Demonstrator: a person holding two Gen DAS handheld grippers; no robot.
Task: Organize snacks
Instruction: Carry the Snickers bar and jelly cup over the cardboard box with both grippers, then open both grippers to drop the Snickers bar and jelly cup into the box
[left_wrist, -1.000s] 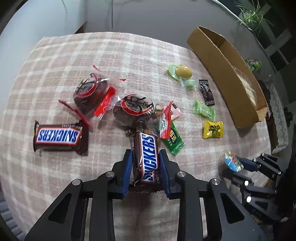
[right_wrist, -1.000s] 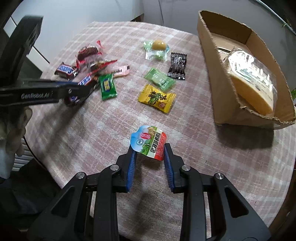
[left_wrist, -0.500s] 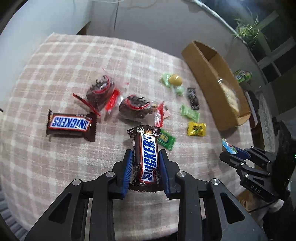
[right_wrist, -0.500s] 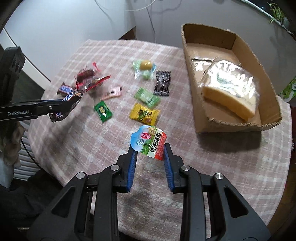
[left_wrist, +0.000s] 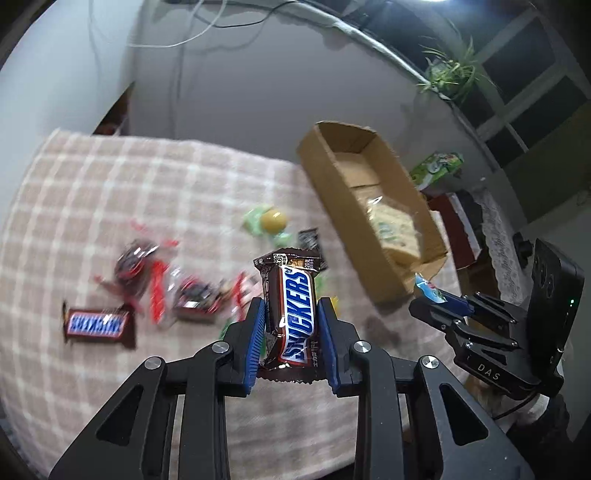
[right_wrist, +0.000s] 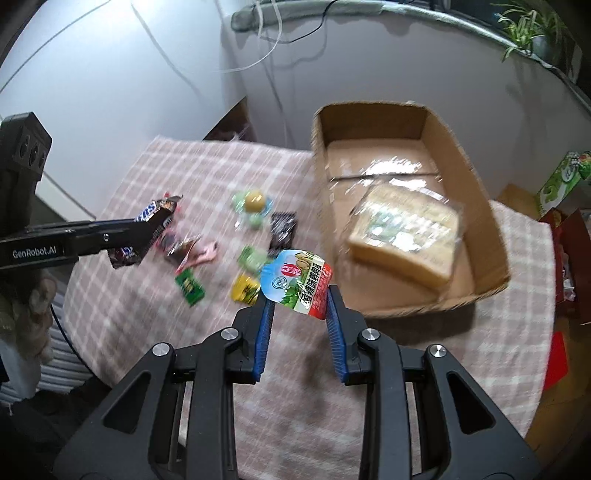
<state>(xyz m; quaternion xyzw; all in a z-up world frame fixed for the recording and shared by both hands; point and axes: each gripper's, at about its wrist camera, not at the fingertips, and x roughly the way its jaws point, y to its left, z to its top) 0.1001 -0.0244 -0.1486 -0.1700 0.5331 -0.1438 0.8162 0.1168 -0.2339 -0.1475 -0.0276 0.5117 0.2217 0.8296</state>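
My left gripper (left_wrist: 290, 312) is shut on a brown Snickers bar (left_wrist: 293, 317), held lengthwise above the table. My right gripper (right_wrist: 300, 295) is shut on a small jelly cup with a blue, green and red lid (right_wrist: 296, 280). An open cardboard box (right_wrist: 448, 177) stands at the table's right side with a wrapped slice of cake (right_wrist: 406, 236) inside. In the left wrist view the right gripper (left_wrist: 434, 295) with its cup hovers right of the box (left_wrist: 332, 173). In the right wrist view the left gripper (right_wrist: 147, 229) holds the bar at the left.
On the checked tablecloth (left_wrist: 110, 184) lie a second Snickers bar (left_wrist: 98, 325), red-wrapped dark sweets (left_wrist: 136, 262), a yellow ball in green wrap (right_wrist: 253, 201), a black packet (right_wrist: 282, 230), green packets (right_wrist: 190, 286) and a yellow packet (right_wrist: 245, 290). A wall with cables stands behind; a green carton (right_wrist: 561, 177) is off-table right.
Both grippers have lifted away from the table with their snacks, so the table looks smaller and farther. The views have tilted up, showing the box's inside and the wall.
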